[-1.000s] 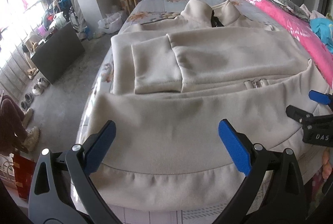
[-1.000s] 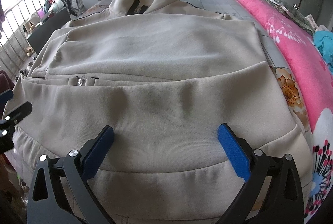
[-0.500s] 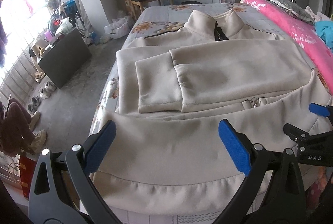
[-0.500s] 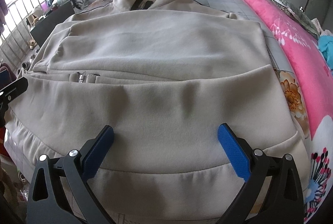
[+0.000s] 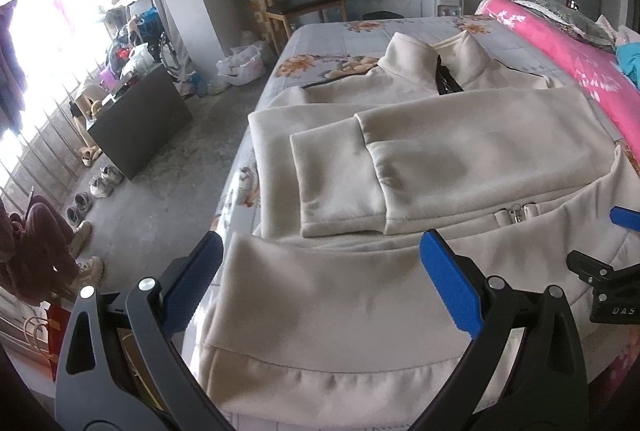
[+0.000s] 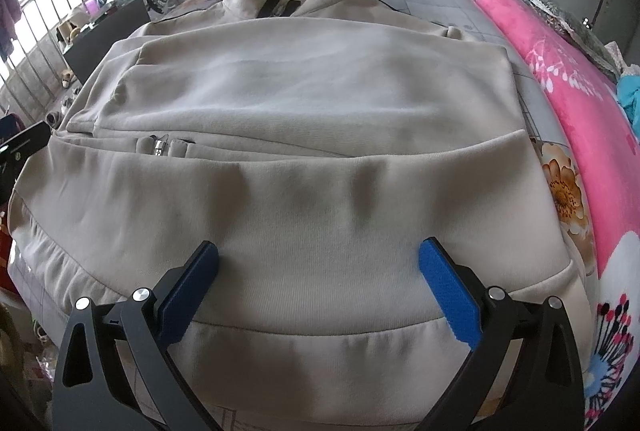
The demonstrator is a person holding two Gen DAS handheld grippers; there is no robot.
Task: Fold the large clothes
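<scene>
jacket [image 5: 420,159] lies flat on the bed [image 5: 320,39], collar at the far end, sleeves folded across its chest, hem hanging over the bed's near edge. left claw [image 5: 320,283] hovers over the jacket's left hem corner, fingers wide apart, empty. right claw [image 6: 318,283] hovers over the hem's right half, also spread and empty. pink quilt [image 6: 580,103] borders the jacket's right side; bare floor [image 5: 180,159] lies left.

right claw [image 6: 318,285] gapes wide over the beige jacket [image 6: 304,135].
</scene>
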